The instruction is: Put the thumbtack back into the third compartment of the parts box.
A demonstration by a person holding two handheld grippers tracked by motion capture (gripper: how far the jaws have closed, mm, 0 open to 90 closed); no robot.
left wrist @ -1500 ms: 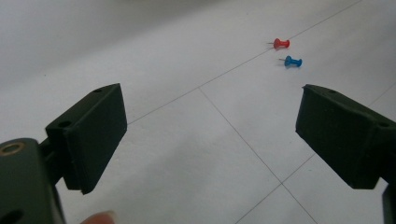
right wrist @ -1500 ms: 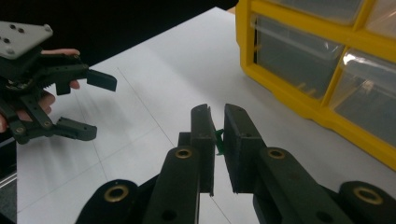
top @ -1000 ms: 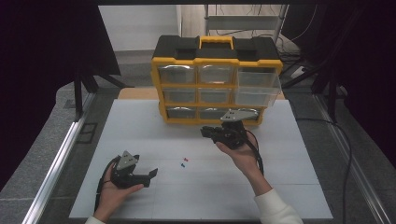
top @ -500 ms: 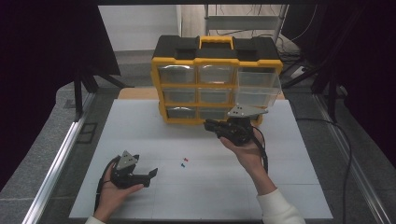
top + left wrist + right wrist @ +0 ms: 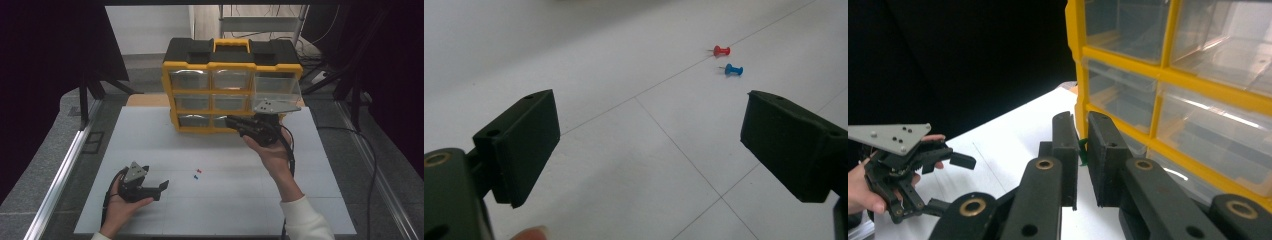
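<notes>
Right gripper (image 5: 1082, 150) raised before the yellow-framed plastic organizer (image 5: 232, 85), flat black jaws nearly closed on a small green pin (image 5: 1082, 151), left gripper (image 5: 649, 140) jaws wide open, empty, low over the white table (image 5: 150, 135), red pin (image 5: 722, 50) and blue pin (image 5: 734, 70) lying ahead.

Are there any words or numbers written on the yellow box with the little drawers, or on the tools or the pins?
None: no word, number or sign can be read anywhere.
Organizer box: no label shows on its black top or clear drawers.
Left tool and right tool: plain black, with only screw holes in the grey plates.
Red pin and blue pin: plain.
</notes>
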